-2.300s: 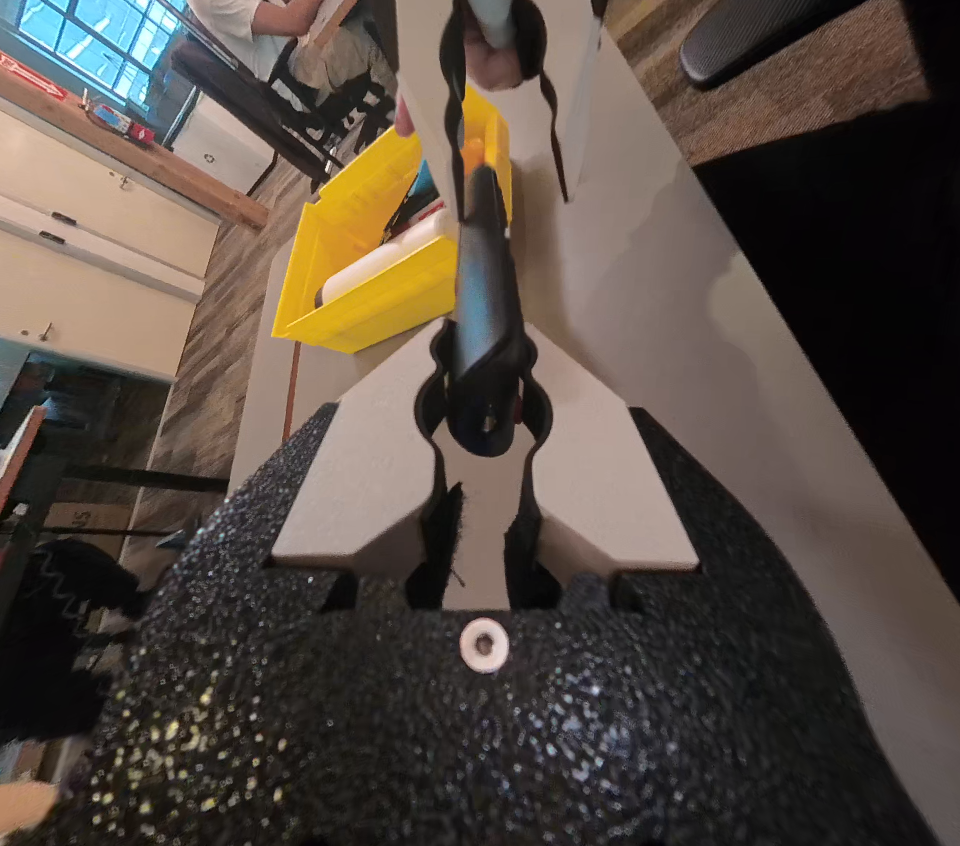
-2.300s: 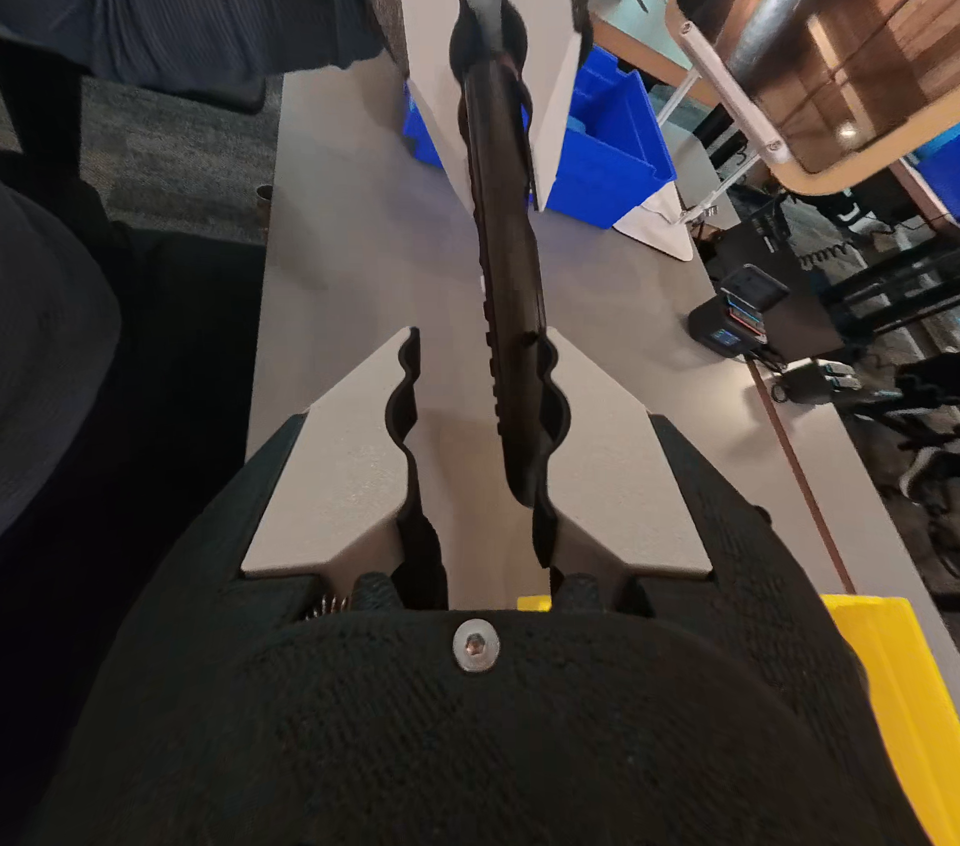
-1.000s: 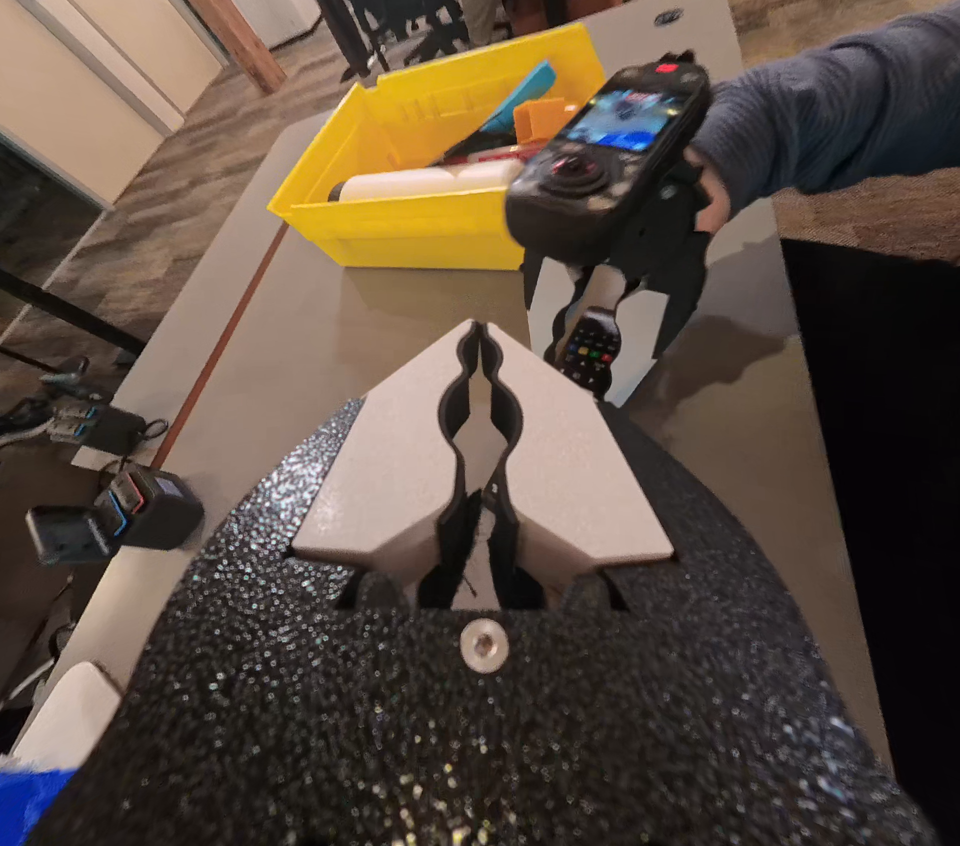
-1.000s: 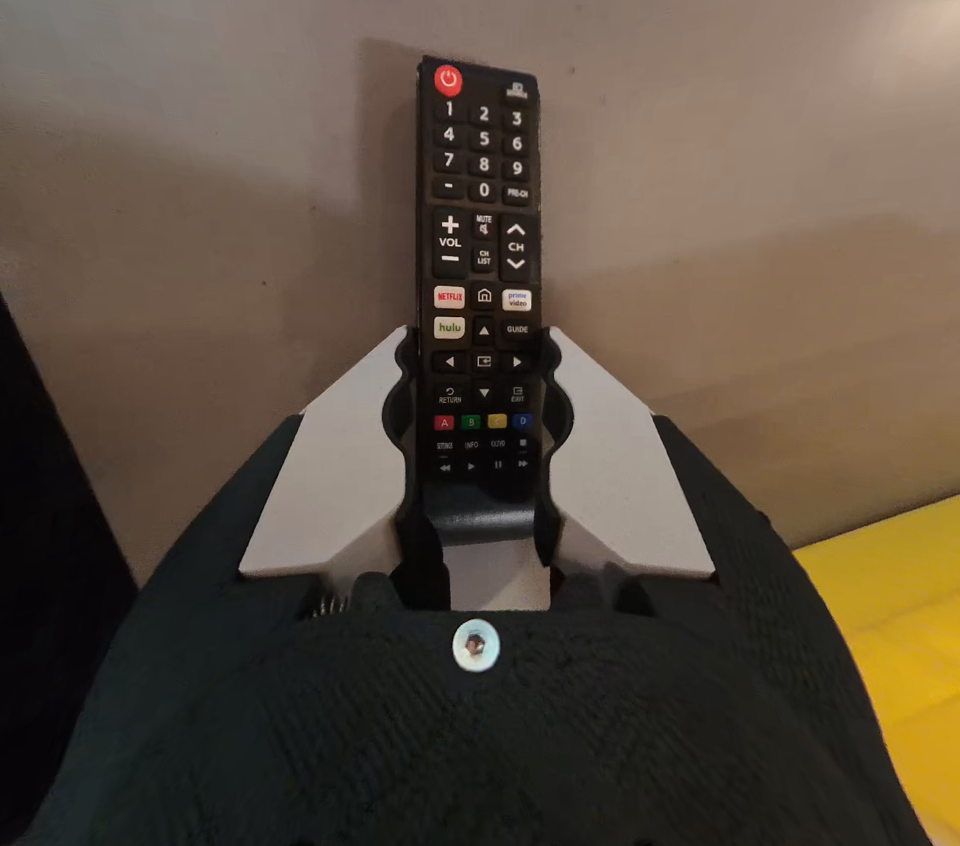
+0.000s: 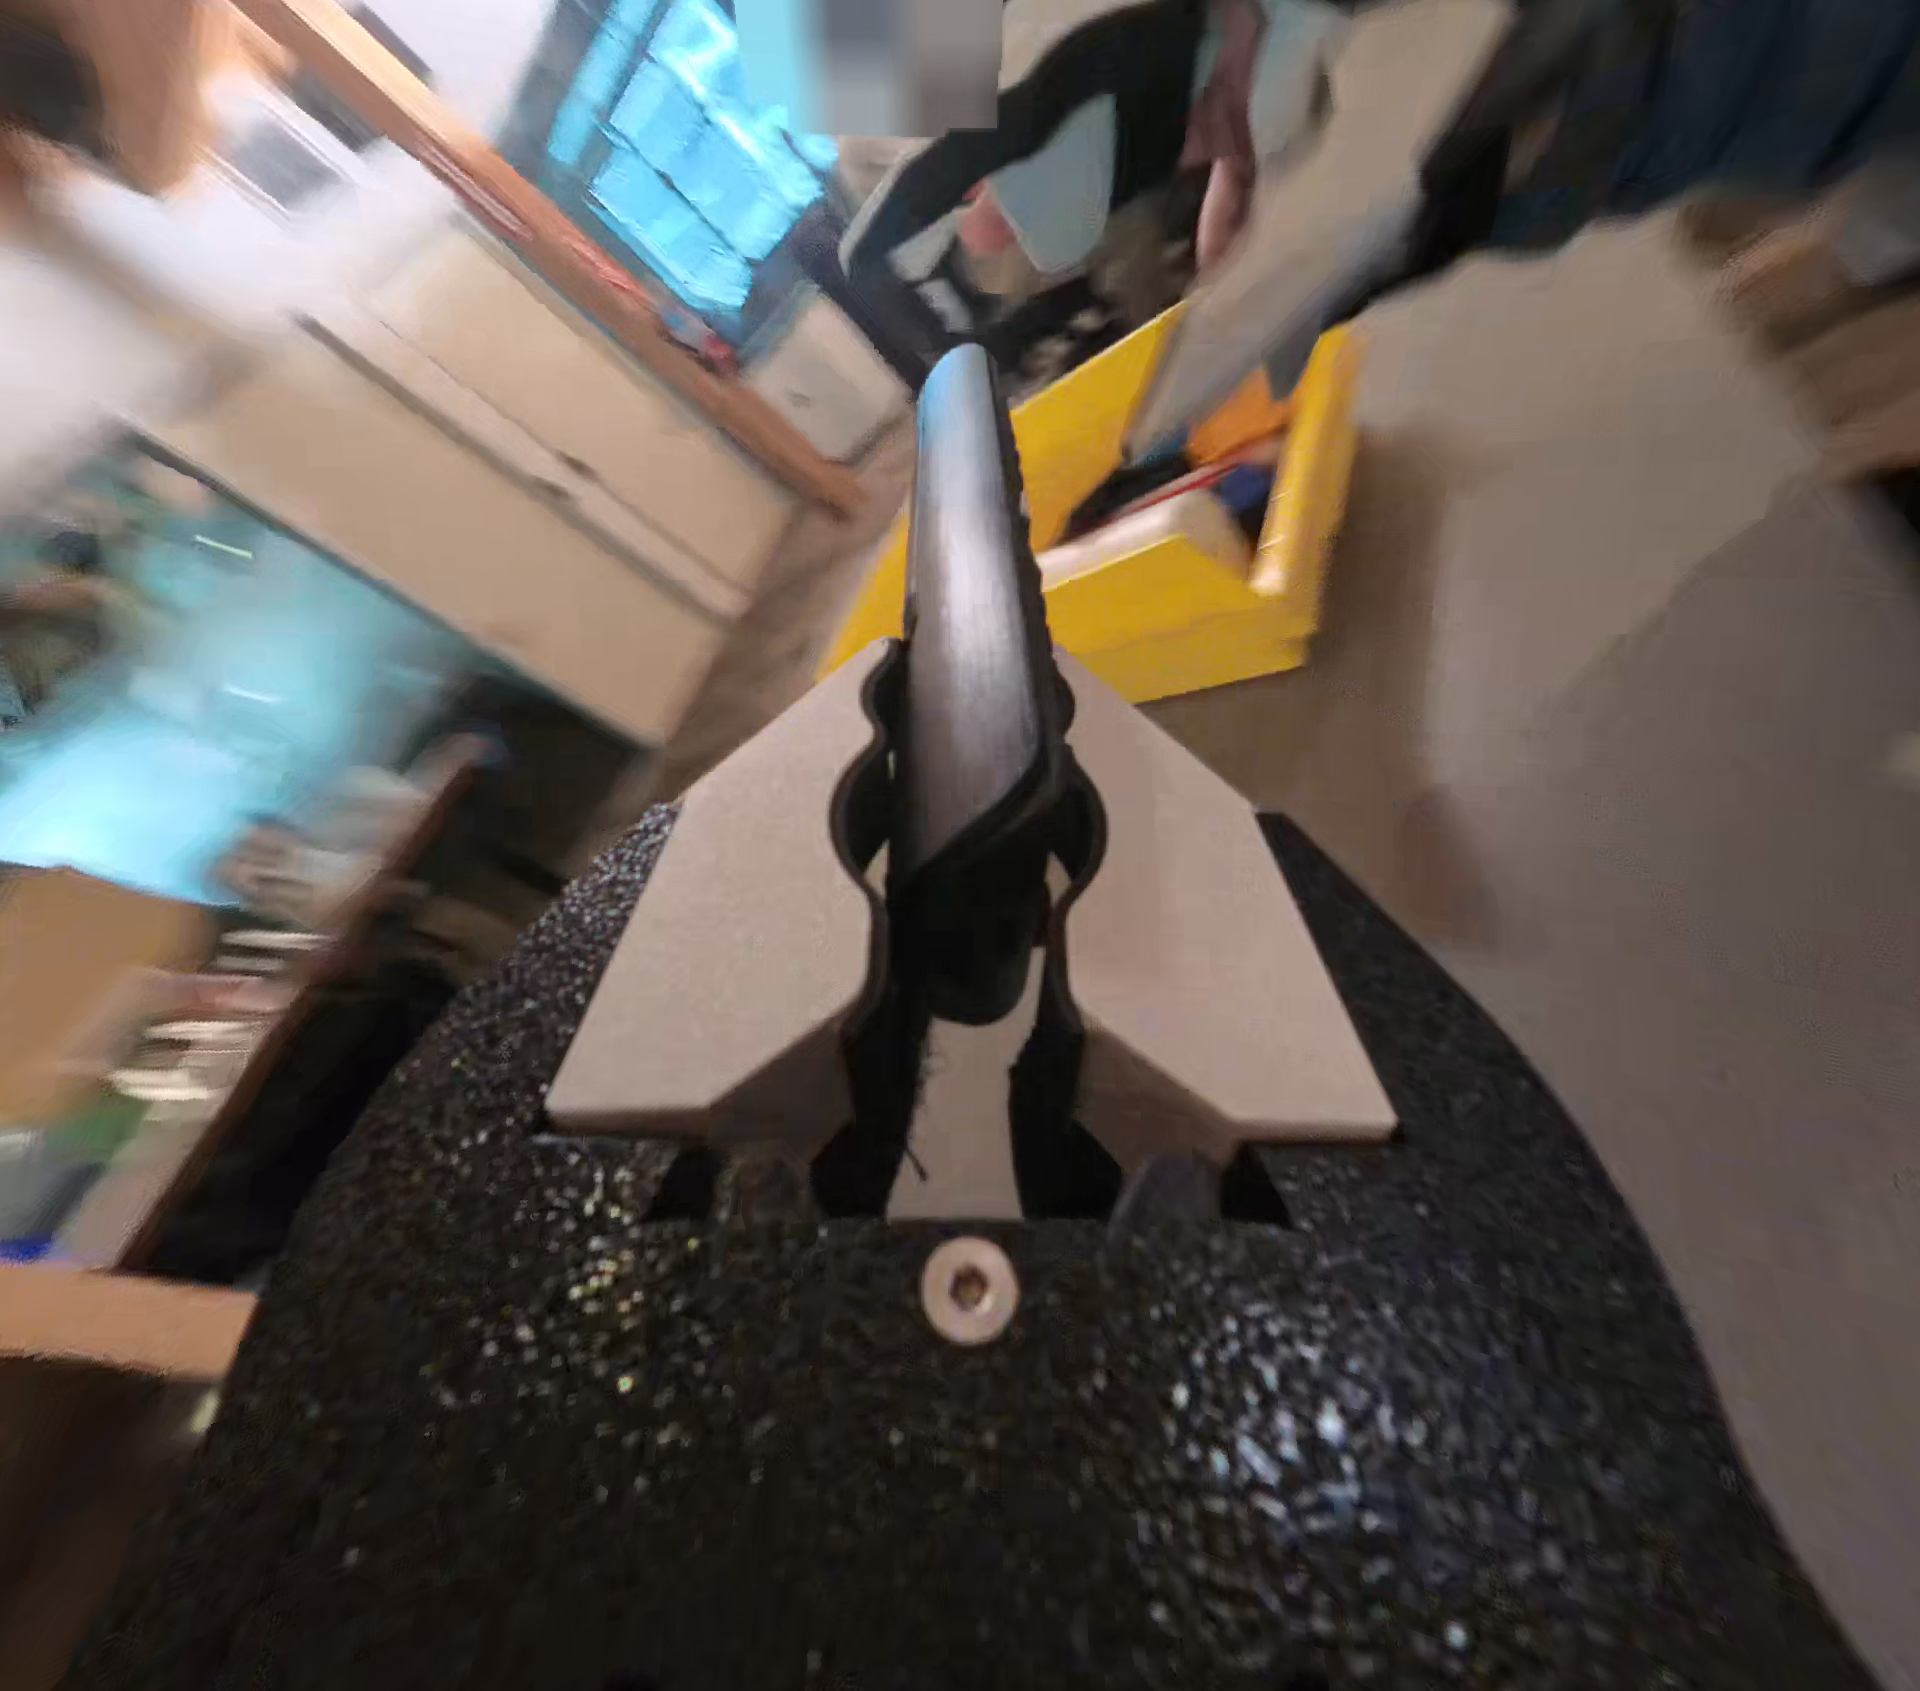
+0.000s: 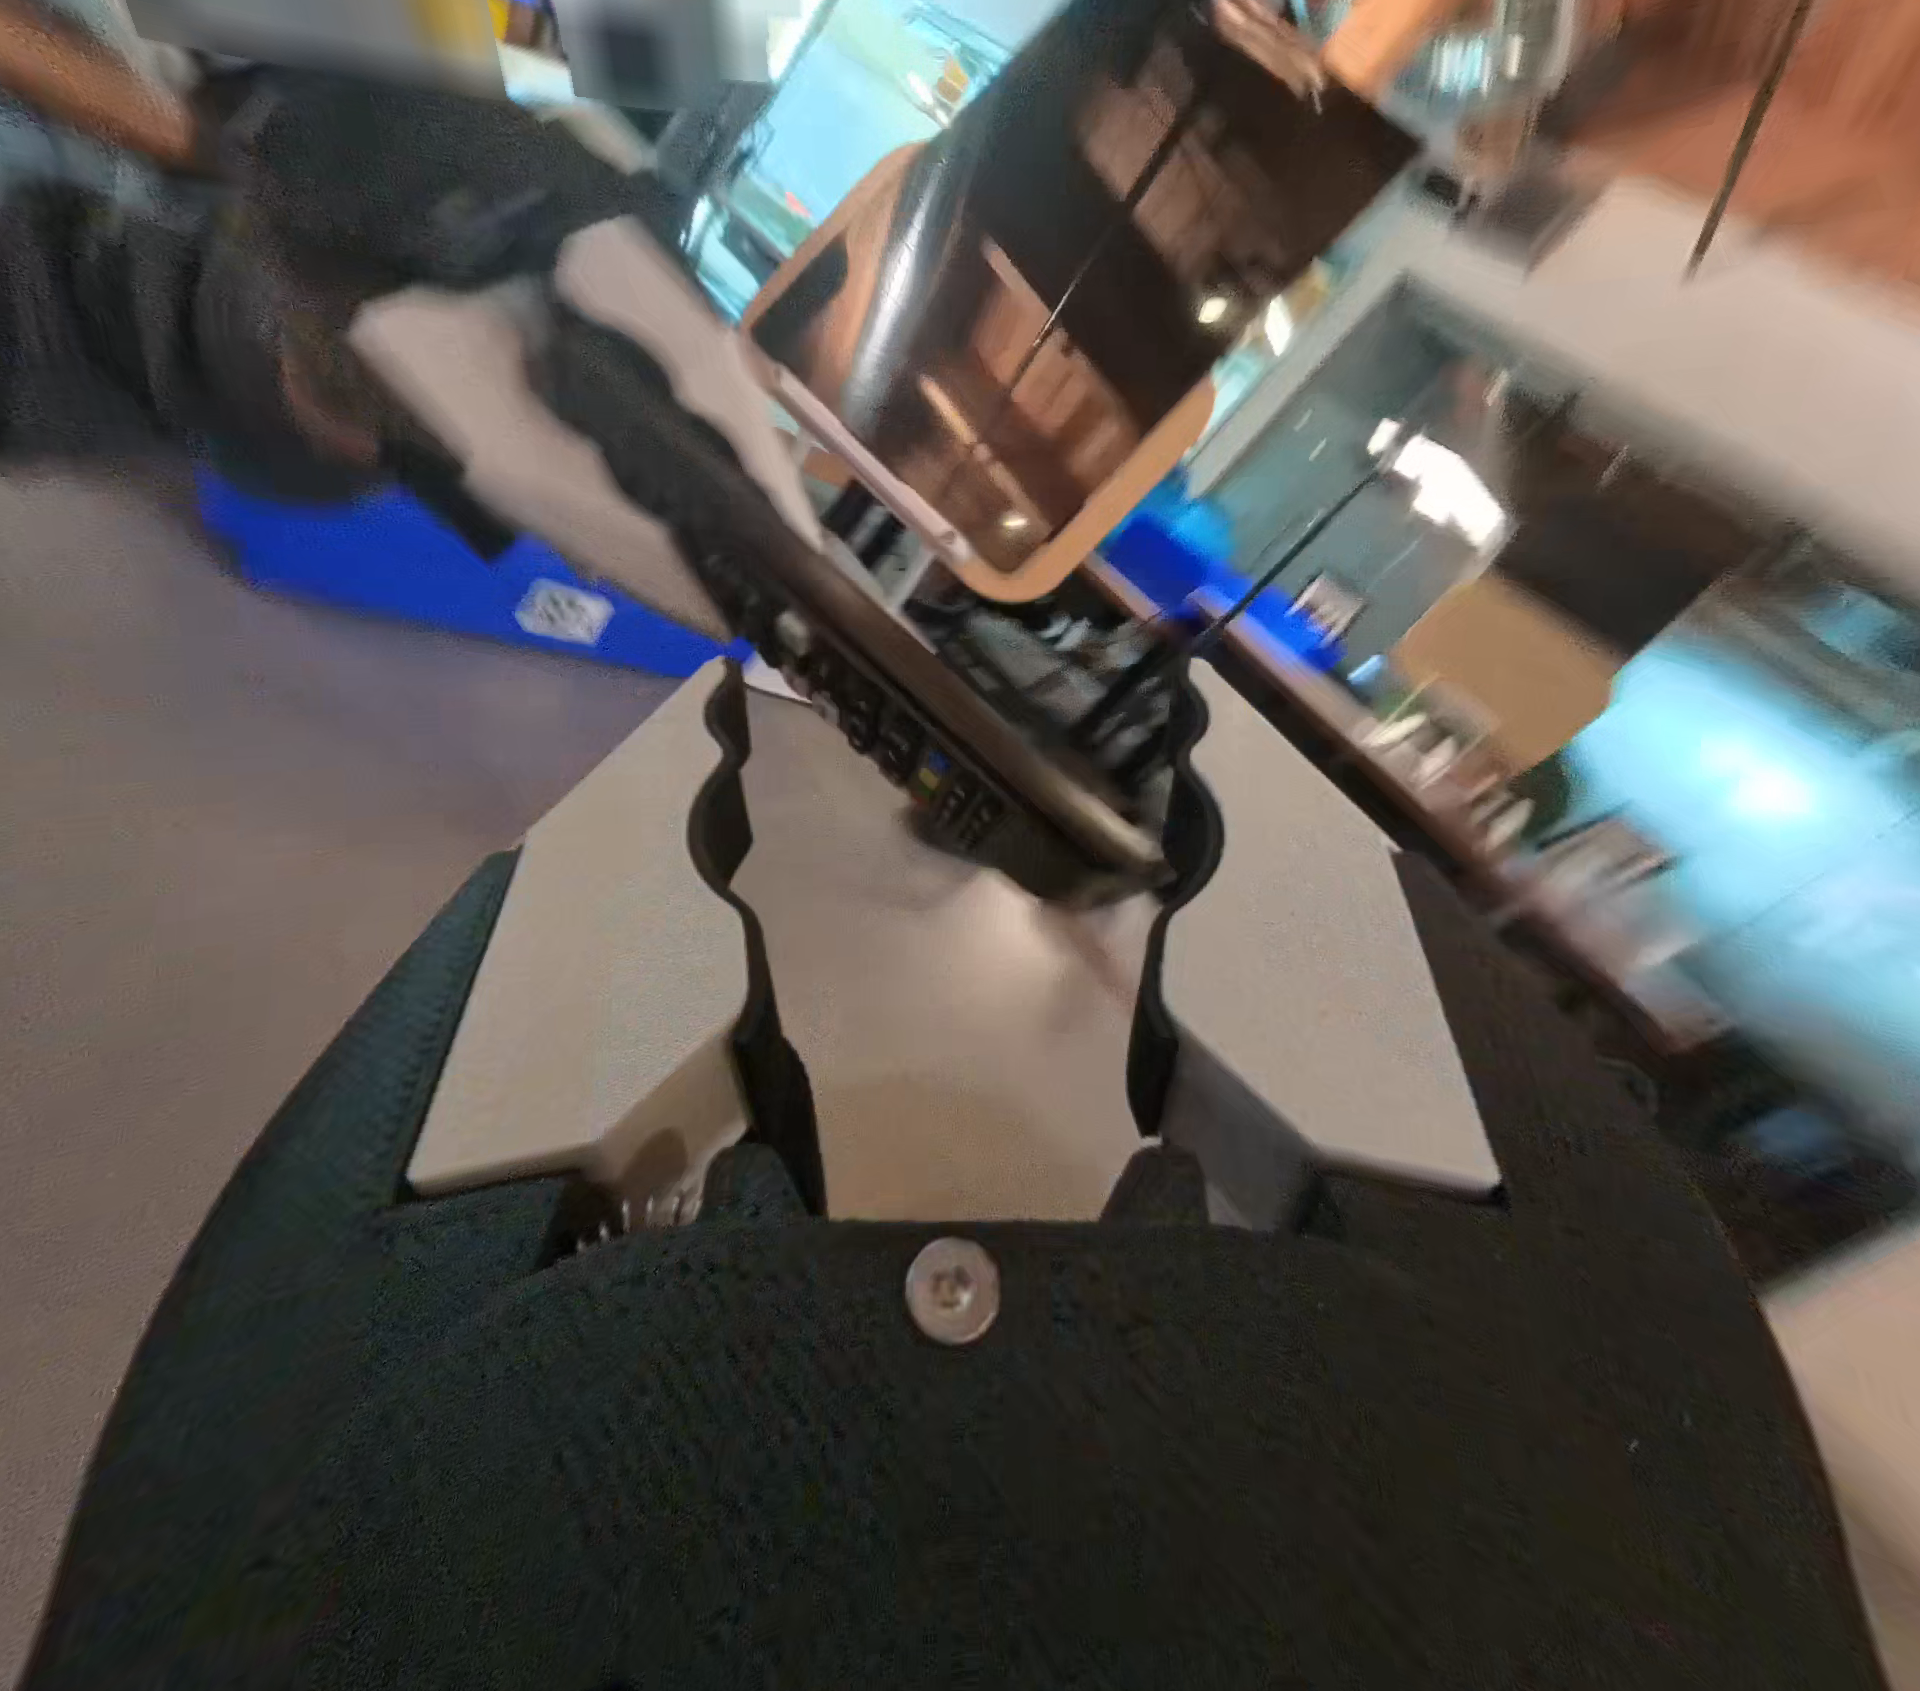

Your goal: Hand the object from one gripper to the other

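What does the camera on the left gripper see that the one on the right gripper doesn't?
Only the left wrist view shows the yellow bin with mixed items on the grey table, white cabinets, and the remote's smooth dark back.

Only the right wrist view shows the blue bin and the remote's button side.

Both show the black remote, clamped in the left gripper, and the right gripper with its jaws spread. The remote's end sits between those jaws, against one finger; both views are motion-blurred.
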Action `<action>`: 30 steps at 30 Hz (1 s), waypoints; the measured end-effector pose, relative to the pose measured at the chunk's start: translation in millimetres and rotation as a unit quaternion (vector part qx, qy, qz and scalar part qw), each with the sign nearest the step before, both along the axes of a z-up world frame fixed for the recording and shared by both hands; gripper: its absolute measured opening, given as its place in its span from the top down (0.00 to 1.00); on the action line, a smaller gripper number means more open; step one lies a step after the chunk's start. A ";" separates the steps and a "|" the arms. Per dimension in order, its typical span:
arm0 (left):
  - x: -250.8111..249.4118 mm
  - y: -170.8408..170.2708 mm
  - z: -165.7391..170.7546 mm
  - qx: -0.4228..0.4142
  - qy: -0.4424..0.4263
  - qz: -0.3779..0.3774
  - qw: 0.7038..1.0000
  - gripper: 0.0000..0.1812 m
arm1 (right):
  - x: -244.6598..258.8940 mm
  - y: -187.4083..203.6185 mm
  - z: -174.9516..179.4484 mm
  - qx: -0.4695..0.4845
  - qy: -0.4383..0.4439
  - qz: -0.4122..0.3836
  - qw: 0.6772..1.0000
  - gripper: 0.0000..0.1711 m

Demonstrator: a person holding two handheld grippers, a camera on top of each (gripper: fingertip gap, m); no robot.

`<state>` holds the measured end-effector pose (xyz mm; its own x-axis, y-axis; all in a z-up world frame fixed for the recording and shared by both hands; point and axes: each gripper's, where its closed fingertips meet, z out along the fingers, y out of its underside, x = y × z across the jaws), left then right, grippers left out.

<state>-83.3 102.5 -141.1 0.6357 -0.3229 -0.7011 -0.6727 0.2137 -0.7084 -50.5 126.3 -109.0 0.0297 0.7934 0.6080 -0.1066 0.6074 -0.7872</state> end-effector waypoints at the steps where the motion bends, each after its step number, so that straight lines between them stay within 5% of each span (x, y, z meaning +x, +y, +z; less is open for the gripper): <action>1: -2.2 0.2 5.1 0.043 0.057 0.031 0.997 0.88 | 0.6 12.0 6.8 -0.092 -0.004 -0.002 0.996 0.51; 4: -11.7 1.5 16.4 0.150 0.223 0.137 0.953 0.88 | 0.7 35.7 8.0 -0.352 -0.036 0.025 0.935 0.52; 9: 9.8 -1.8 12.0 0.264 0.412 0.169 0.856 0.88 | -5.5 4.4 -8.6 -0.618 -0.148 0.193 0.748 0.52; 13: 28.2 -2.9 2.0 0.295 0.486 0.150 0.809 0.88 | -11.0 0.2 -15.2 -0.642 -0.152 0.215 0.720 0.69; 15: 31.1 -5.0 6.7 0.307 0.471 0.150 0.814 0.88 | -10.3 1.9 -12.5 -0.638 -0.138 0.221 0.725 0.83; 20: 25.6 0.9 0.3 0.190 0.332 0.106 0.918 0.76 | -6.1 -1.3 0.5 -0.608 -0.103 0.249 0.747 0.86; 24: 14.8 4.1 -13.2 0.042 0.146 0.043 0.987 0.65 | 4.7 -3.8 22.0 -0.525 -0.045 0.247 0.813 0.86; 27: 16.2 -0.6 -15.4 -0.063 -0.010 -0.021 0.998 0.61 | 13.8 -4.7 34.7 -0.422 -0.002 0.215 0.881 0.87; 30: 18.0 -6.7 -4.4 -0.130 -0.156 -0.074 0.976 0.63 | 18.3 -9.5 36.1 -0.254 0.030 0.152 0.955 0.87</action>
